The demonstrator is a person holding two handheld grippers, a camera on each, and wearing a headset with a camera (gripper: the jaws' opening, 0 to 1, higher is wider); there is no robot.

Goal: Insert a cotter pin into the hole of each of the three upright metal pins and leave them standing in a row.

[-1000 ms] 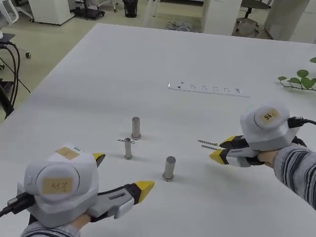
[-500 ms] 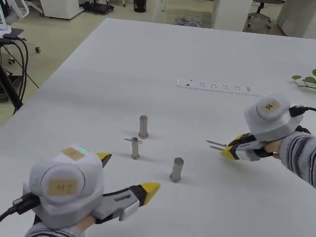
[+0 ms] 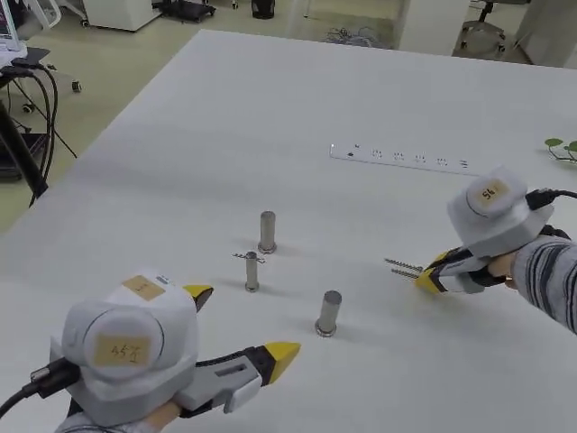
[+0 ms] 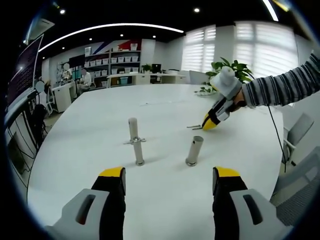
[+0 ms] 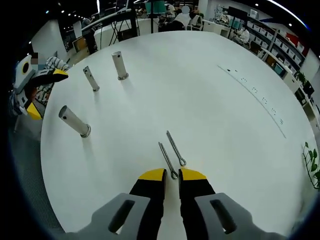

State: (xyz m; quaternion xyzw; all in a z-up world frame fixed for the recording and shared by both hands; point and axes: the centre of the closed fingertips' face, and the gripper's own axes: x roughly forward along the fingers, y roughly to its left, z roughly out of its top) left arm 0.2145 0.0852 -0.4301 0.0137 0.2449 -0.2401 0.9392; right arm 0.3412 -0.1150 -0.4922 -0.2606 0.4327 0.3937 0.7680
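Left gripper's fingers are held apart; ahead, a cotter is set in the middle pin. Right gripper's are nearly together at two cotters; grip unclear.

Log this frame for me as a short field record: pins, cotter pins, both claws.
metal pins: three upright: far pin, middle pin, near pin
fitted: cotter pin crosswise through middle pin
loose cotter pins: two, flat on table by right claw
left claw: open, empty
right claw: nearly shut about one loop end; grip unclear
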